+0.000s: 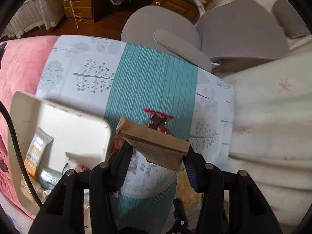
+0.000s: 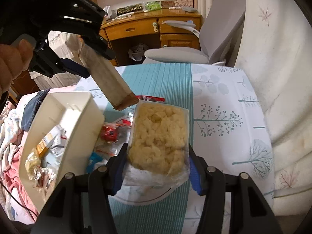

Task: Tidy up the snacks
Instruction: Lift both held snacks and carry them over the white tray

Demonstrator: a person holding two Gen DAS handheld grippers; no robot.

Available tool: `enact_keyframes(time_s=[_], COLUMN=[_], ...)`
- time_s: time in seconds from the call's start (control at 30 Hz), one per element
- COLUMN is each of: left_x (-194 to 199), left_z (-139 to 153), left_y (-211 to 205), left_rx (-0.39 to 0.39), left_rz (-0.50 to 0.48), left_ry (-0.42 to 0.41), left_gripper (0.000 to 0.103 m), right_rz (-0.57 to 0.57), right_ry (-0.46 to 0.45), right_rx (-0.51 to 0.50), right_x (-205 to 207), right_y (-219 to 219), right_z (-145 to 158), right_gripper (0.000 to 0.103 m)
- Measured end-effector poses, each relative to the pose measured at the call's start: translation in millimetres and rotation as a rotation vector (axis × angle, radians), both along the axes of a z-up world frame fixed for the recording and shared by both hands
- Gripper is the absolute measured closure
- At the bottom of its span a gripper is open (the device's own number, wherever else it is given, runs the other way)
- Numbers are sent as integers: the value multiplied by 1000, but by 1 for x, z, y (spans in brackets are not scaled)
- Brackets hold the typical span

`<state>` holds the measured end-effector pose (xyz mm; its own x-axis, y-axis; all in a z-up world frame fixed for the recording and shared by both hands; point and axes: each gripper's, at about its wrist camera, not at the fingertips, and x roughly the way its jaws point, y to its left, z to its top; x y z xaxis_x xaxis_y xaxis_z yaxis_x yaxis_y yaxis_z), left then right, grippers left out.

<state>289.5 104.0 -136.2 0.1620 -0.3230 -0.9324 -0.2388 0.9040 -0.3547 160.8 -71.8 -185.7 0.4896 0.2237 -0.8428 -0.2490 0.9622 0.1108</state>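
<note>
1. Sorting is partly complete. The white bin point(image 2: 64, 120) stands at the left side of the table point(image 2: 224, 105), and it already holds several wrapped snacks, among them an orange-and-white packet point(image 1: 37, 152) and a foil-wrapped item point(image 2: 37, 167).
2. Left gripper point(image 1: 156, 156): clamped on a long brown paper packet point(image 1: 154, 142). The right wrist view shows this packet point(image 2: 109, 81) held in the air, tilted, with its serrated end pointing down toward the far corner of the bin. It touches neither the bin nor the table.
3. Right gripper point(image 2: 158, 165): its fingers stand on either side of a clear bag of pale yellow puffed snack point(image 2: 159, 132), at the bag's near end. The bag lies flat on the teal stripe of the tablecloth, just beside the bin. The jaws appear closed against the bag's edges, but a firm grip cannot be confirmed from either view.
4. Items left on the table:
   - a red round snack in clear wrap point(image 2: 109, 134), between the bin and the yellow bag;
   - a red-edged packet point(image 2: 150, 98) beyond the yellow bag;
   - a dark snack with a red strip point(image 1: 158, 120), seen past the brown packet.
5. Judgement: the task is roughly at its midpoint. The brown packet is nearest to being placed; the yellow bag and at least two or three loose items remain.
</note>
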Motion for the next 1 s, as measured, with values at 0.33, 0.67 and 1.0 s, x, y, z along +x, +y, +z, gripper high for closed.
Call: enact_keyframes(time_s=[0.33,0.67,1.0], left_x=[-77,-145,-187], left_z=[47,54,43], left_y=[40,96,143], left_rx=[36,65,124], left_rz=[-15,-21,-63], left_ry=[-95,-99,-82], left_gripper=[53,53,53], right_rz=[42,69,104], right_ry=[-26,-30,-39], right_rx=[40,102,134], right_x=[-49,-101,-134], right_y=[33,80,135], right_z=[39,58,64], right_gripper=[48,48,48])
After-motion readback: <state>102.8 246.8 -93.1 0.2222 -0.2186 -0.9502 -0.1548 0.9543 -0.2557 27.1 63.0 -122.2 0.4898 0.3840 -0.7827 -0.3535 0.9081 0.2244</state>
